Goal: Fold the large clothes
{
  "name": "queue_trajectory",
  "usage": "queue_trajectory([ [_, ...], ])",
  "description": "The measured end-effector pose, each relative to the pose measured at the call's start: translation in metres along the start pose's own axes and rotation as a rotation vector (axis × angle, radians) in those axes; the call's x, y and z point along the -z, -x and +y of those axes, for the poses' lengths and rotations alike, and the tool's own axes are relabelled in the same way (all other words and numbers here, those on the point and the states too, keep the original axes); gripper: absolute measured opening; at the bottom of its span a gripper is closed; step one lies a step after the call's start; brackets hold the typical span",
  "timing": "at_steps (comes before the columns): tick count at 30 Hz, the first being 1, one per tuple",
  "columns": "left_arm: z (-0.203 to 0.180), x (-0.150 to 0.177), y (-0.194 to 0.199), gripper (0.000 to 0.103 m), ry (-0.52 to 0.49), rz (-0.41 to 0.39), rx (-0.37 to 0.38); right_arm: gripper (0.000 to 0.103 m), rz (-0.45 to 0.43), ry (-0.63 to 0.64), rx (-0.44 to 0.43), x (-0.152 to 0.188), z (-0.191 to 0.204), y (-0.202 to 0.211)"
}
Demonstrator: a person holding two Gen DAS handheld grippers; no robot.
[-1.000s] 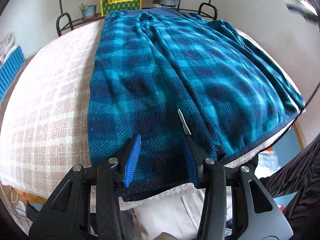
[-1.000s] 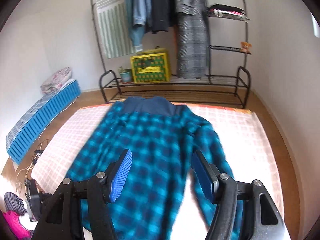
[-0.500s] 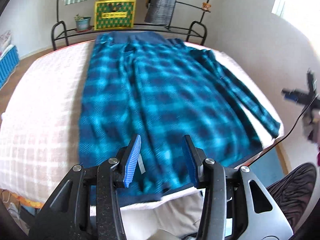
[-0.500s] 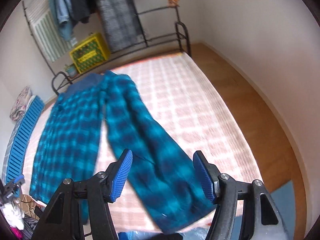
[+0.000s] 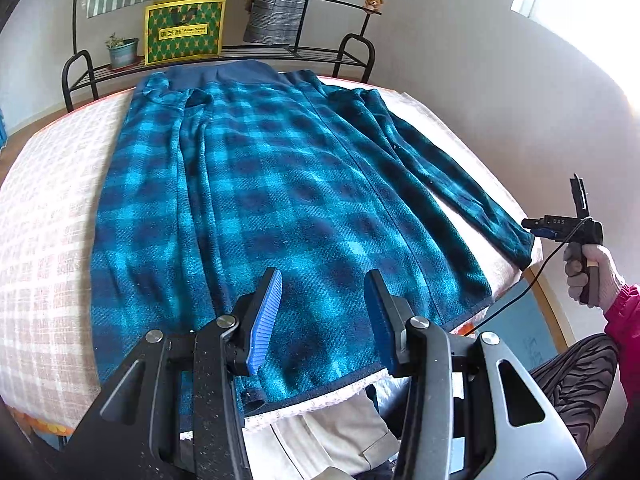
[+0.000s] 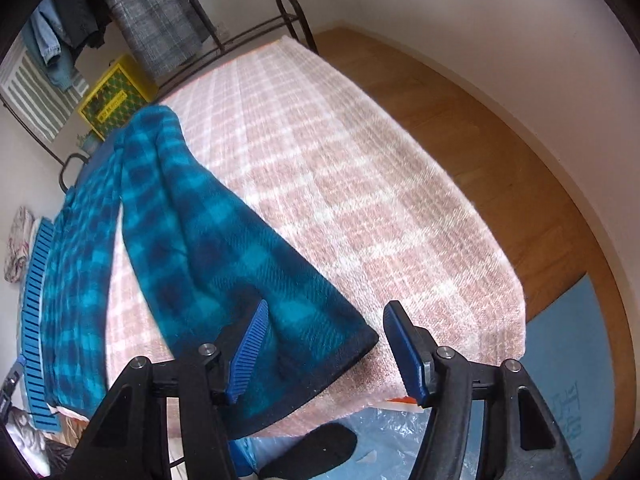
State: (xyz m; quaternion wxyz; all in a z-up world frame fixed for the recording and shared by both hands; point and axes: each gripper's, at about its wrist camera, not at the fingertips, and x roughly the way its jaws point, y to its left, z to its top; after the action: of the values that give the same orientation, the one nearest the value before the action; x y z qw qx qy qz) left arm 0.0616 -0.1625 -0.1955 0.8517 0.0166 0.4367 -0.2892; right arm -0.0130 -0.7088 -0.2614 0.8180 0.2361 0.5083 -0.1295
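I am holding the left gripper (image 5: 322,320) over the near hem of the blue plaid garment (image 5: 256,200), its blue pads spread wide and gripping nothing. The garment is lying flat, lengthwise on the pink checked bed cover (image 5: 44,216), with its dark collar end at the far edge next to the black metal rack (image 5: 356,52). One sleeve (image 5: 452,184) is stretching out from the garment toward the bed's corner. I am hovering the right gripper (image 6: 326,346) just off that sleeve's dark cuff (image 6: 320,376), jaws wide apart and empty, with the cuff lying between them at the bed cover's edge. The yellow-green box (image 5: 184,30) is sitting on the rack beyond the garment.
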Motion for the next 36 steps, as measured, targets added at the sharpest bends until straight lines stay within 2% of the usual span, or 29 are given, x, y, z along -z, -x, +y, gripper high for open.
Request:
queue_trajectory([
  [5, -0.001, 0.002, 0.001, 0.044, -0.008, -0.003, 0.005, 0.052, 0.028, 0.012, 0.037, 0.002, 0.005, -0.015],
  [7, 0.0, 0.002, 0.001, 0.044, -0.006, -0.004, 0.006, 0.033, 0.024, 0.0, 0.024, 0.001, 0.005, -0.014],
  [11, 0.0, 0.003, 0.001, 0.044, -0.005, -0.005, 0.009, 0.019, 0.014, -0.053, -0.032, 0.001, -0.002, -0.005],
  [17, -0.003, 0.005, -0.001, 0.044, -0.017, -0.003, 0.016, 0.012, -0.032, -0.121, -0.123, 0.002, -0.008, 0.014],
  [22, -0.007, 0.005, -0.004, 0.044, -0.019, -0.004, 0.029, 0.009, -0.064, -0.131, -0.18, 0.001, 0.006, 0.033],
  [31, -0.004, 0.004, -0.001, 0.044, -0.005, -0.025, 0.043, 0.009, -0.145, -0.043, -0.337, -0.011, 0.09, 0.074],
  [36, 0.006, 0.003, 0.006, 0.044, 0.029, -0.046, 0.044, 0.008, -0.158, 0.109, -0.441, -0.007, 0.172, 0.095],
])
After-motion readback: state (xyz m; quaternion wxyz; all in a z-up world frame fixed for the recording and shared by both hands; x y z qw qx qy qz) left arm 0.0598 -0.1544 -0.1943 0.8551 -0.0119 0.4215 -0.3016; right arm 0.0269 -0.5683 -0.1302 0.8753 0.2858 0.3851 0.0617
